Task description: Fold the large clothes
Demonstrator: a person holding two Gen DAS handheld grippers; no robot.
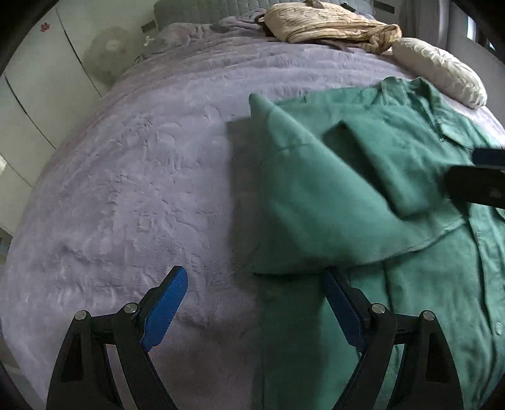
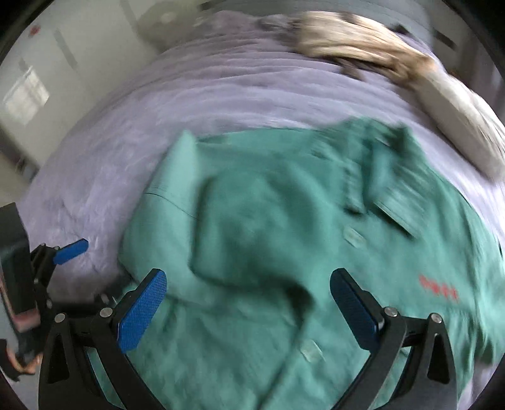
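Note:
A large green button shirt (image 1: 363, 202) lies on a lilac bedspread (image 1: 142, 173). Its left side and sleeve are folded over the body. My left gripper (image 1: 255, 284) is open and empty, just above the shirt's left edge. My right gripper (image 2: 249, 293) is open and empty, hovering over the shirt's (image 2: 300, 220) folded sleeve; this view is motion-blurred. The left gripper also shows at the left of the right wrist view (image 2: 63, 252). The right gripper's body shows at the right edge of the left wrist view (image 1: 479, 179).
A beige striped garment (image 1: 328, 25) lies bunched at the far end of the bed. A white pillow (image 1: 442, 69) lies at the far right. White cupboards (image 1: 38, 94) and a fan (image 1: 107, 53) stand beyond the bed's left side.

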